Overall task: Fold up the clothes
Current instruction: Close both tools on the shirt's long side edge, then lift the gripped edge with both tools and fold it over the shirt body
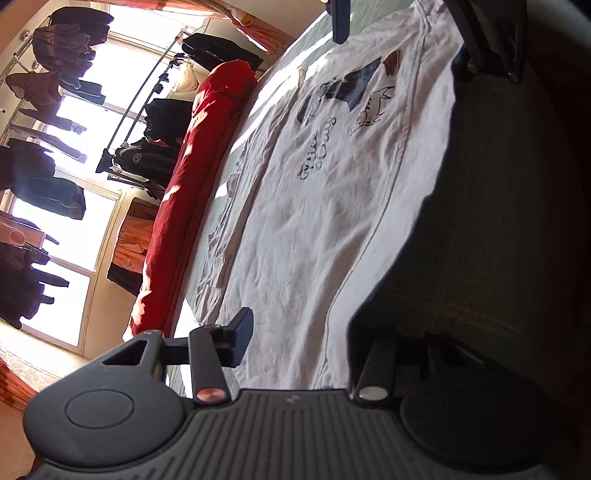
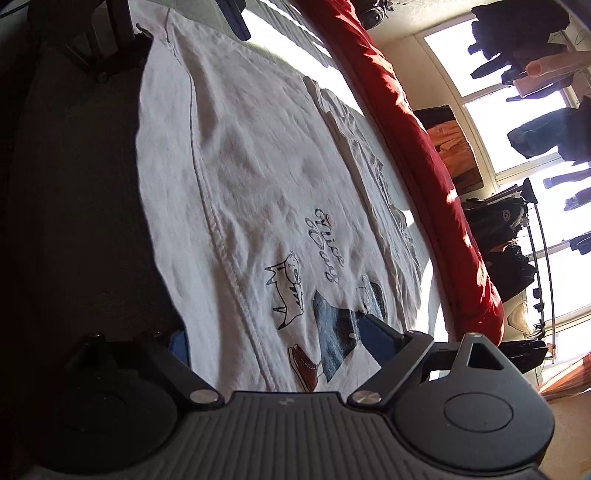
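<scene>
A grey-green bedsheet (image 1: 207,291) covers the bed, sunlit along its far side and in deep shadow on the near side. A white cotton T-shirt (image 1: 332,206) lies spread flat across it, front up and slightly creased. One long edge of the shirt sits at the border of the shadow and a folded sleeve lies along the far side.

Beyond the shirt, a long red rolled duvet (image 1: 192,177) runs along the far edge of the bed. Behind the duvet are bright windows (image 1: 74,229), with dark garments hanging on metal rails (image 1: 147,107) and an orange patterned curtain (image 1: 255,26) at the top.

The left gripper (image 1: 303,343) is at the shirt's hem end. Its jaws are partly apart and the cloth lies flat between them. One finger rests low over the fabric and the other is lost in shadow at the shirt's edge. No pinch on the cloth is visible.

The right gripper (image 2: 275,339) is at the opposite, chest end with its jaws spread wide. Its blue-padded fingers (image 2: 373,332) stand either side of the shirt's printed design (image 2: 325,288) and hold nothing.

The print shows the dark script "Nice Day", an outlined cat, a blue denim-like shape and a small brown shoe.
</scene>
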`<state>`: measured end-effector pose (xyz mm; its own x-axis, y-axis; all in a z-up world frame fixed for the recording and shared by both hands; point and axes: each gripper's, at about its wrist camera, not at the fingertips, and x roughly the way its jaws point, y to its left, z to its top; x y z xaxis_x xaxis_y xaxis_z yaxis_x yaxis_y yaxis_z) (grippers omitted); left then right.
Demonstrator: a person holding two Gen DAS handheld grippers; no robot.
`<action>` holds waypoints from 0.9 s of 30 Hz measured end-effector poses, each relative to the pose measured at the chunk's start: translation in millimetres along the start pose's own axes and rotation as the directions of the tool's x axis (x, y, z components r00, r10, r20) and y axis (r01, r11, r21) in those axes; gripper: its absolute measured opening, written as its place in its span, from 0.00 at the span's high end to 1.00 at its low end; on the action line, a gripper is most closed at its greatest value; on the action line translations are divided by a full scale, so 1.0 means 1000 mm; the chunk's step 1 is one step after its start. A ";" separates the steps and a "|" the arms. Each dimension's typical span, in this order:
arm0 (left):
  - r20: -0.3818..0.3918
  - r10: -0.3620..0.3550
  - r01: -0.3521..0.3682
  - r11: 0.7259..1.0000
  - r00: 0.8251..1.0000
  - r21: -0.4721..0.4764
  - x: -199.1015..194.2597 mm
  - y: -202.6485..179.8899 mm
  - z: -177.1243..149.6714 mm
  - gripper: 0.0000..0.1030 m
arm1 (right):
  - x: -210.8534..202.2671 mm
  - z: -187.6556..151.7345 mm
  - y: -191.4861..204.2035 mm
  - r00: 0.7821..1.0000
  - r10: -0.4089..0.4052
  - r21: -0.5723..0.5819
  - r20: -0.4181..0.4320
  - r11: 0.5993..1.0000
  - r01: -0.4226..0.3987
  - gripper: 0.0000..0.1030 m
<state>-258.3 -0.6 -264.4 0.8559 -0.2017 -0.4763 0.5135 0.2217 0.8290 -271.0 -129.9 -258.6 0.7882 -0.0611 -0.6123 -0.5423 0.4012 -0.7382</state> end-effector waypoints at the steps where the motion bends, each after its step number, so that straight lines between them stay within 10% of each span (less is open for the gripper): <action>1: 0.000 0.001 -0.001 1.000 1.000 0.010 -0.002 -0.001 -0.002 0.73 | 0.000 -0.005 -0.003 1.000 -0.008 -0.001 -0.009 1.000 0.008 0.11; 5: 0.025 -0.010 0.009 1.000 1.000 0.025 -0.011 0.001 0.000 0.97 | 0.003 -0.022 -0.012 0.998 -0.005 0.023 -0.067 1.000 0.006 0.11; 20: 0.027 -0.026 0.028 0.998 0.999 -0.060 -0.014 0.038 0.005 0.96 | 0.007 -0.041 -0.009 0.996 0.021 0.011 -0.082 1.000 -0.020 0.39; 24: 0.021 -0.057 0.058 0.997 0.998 -0.044 -0.014 0.038 0.004 0.96 | 0.004 -0.049 -0.017 0.994 0.069 0.061 -0.080 0.996 -0.064 0.93; 27: 0.018 -0.072 0.072 0.997 0.997 -0.027 -0.015 0.039 0.004 0.96 | -0.008 -0.047 -0.025 0.997 0.063 0.072 -0.045 0.996 -0.059 0.97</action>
<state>-250.9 7.4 -223.8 0.8156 -0.2345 -0.5289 0.5753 0.2324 0.7842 -277.7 -182.7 -248.6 0.7390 -0.0765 -0.6694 -0.5657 0.4691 -0.6782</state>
